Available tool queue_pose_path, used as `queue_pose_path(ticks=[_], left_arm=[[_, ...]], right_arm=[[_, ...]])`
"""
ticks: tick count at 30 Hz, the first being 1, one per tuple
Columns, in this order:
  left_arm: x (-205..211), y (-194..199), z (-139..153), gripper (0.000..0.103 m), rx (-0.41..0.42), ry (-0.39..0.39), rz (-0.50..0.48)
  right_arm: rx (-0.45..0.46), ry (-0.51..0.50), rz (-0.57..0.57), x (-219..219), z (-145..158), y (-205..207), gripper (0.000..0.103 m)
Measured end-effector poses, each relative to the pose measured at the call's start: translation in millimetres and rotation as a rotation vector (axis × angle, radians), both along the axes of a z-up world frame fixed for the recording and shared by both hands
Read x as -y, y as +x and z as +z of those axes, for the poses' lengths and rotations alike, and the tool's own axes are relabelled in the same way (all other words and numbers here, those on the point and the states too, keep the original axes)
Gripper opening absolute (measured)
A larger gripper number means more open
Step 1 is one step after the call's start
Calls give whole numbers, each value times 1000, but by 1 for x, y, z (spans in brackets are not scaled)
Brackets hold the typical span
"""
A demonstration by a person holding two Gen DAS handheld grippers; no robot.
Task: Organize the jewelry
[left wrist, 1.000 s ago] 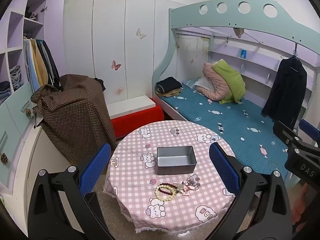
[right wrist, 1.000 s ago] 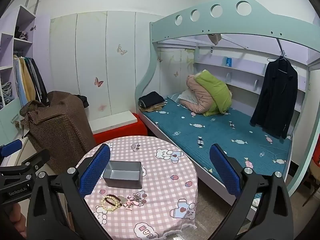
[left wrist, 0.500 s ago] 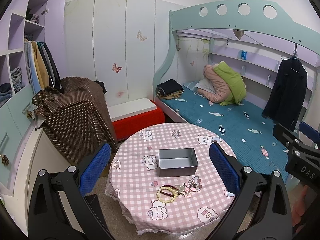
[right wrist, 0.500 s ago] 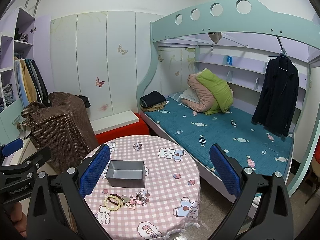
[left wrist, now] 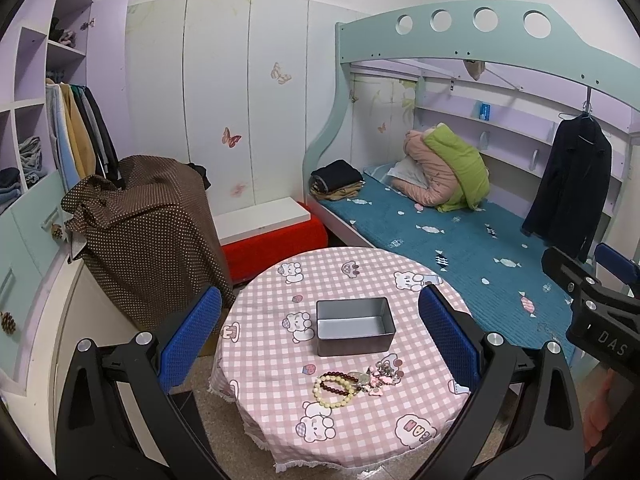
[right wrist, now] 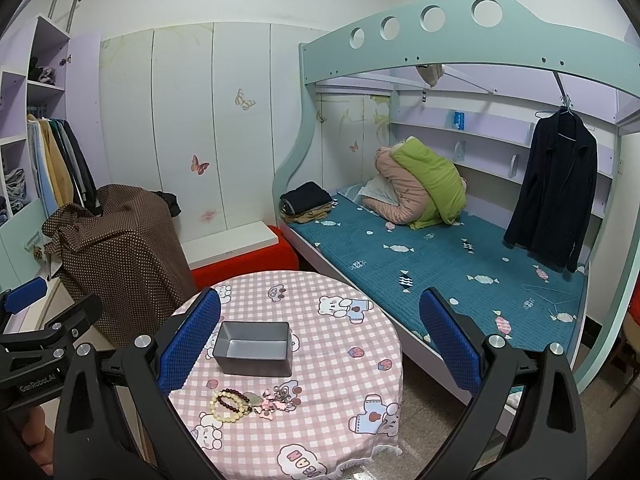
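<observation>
Both grippers hang above the round counter [left wrist: 280,420] with its pink checked cloth, touching nothing. The left gripper [left wrist: 320,336] has its blue-padded fingers [left wrist: 190,336] spread wide, and in its view the jewelry lies between and below them, well apart from either pad. The right gripper [right wrist: 320,336] likewise holds its fingers [right wrist: 448,336] spread wide; in its view the jewelry sits low and toward the left finger, not touched. The jewelry forms a small cluster near the counter's near edge: a cream bead bracelet [left wrist: 334,390] overlapping a dark red bead bracelet [left wrist: 340,378], and just beside them, toward the right edge, a tangle of pink and silver trinkets [left wrist: 382,374]. A grey rectangular tin [left wrist: 354,330] stands near the middle of the counter, just behind the cluster and apart from it, open at the top with nothing visible inside. Beyond the counter's far right edge runs a bed [left wrist: 460,240] with a teal cover.
</observation>
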State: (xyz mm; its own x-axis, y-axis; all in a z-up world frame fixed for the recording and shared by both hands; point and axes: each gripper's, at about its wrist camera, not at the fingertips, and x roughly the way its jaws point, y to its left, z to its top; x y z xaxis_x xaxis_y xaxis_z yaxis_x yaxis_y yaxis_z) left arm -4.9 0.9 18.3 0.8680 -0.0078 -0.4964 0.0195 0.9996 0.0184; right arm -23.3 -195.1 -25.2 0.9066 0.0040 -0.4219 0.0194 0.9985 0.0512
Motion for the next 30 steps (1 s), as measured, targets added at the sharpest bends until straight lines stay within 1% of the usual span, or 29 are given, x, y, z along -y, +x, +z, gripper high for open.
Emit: queue_pose_path(ticks=[2, 11, 12, 14, 24, 30], left_arm=[[1, -4, 0, 98, 0, 0, -1], [-1, 5, 0, 98, 0, 2, -6], [1, -3, -2, 98, 3, 0, -4], [1, -4, -3, 98, 2, 3, -2], [0, 3, -4, 98, -4, 3, -10], [-2, 7, -10, 98, -5, -1, -17]], right_arm=[[1, 1, 0, 0, 0, 0, 96], [-1, 0, 0, 0, -1, 0, 96], [-1, 1, 0, 0, -1, 0, 96], [-2, -1, -1, 0, -2, 0, 96], [-6, -3, -1, -3, -5, 3, 96], [-9, -3, -1, -3, -7, 5, 96]])
